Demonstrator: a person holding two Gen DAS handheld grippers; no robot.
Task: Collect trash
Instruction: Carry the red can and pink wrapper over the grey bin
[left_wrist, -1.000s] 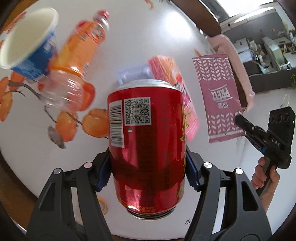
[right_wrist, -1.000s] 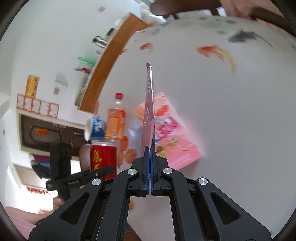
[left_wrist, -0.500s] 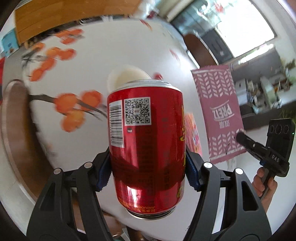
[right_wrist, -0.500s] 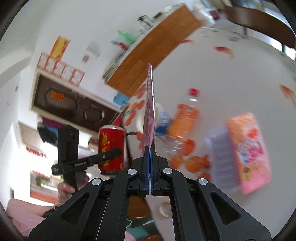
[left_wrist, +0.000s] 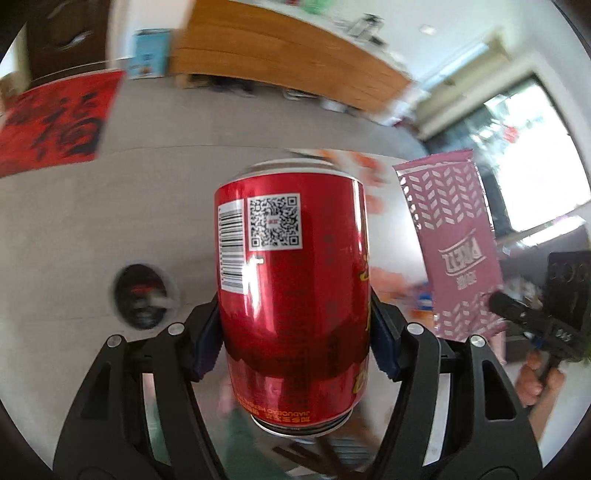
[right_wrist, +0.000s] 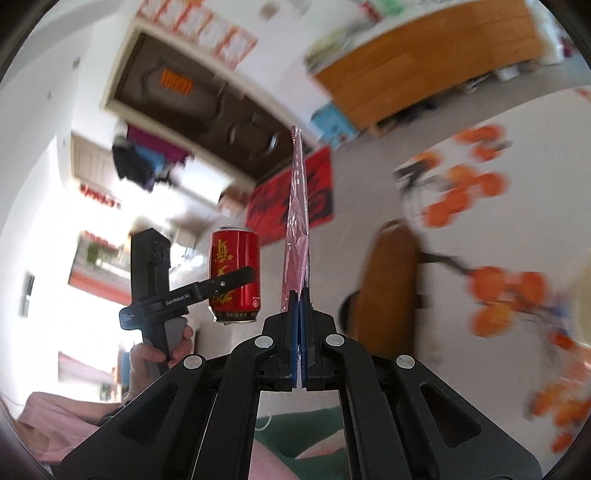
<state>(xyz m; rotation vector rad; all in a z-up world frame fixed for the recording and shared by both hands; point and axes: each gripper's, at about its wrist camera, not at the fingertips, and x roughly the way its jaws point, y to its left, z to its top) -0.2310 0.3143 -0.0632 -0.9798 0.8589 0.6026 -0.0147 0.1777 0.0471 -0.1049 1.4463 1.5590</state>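
My left gripper is shut on a red drink can with a barcode and QR code, held upright in the air. The same red can shows in the right wrist view, clamped by the left gripper held in a hand. My right gripper is shut on a thin pink snack wrapper, seen edge-on. In the left wrist view that pink wrapper hangs at the right, pinched by the right gripper.
A dark round bin opening lies on the grey floor left of the can. A white table with an orange fruit pattern and a wooden chair are at the right. A wooden cabinet and a red mat are behind.
Both grippers have swung away from the table with the can and the wrapper still held. The table's trash has left the left view; floor, red mat and a bin opening now show.
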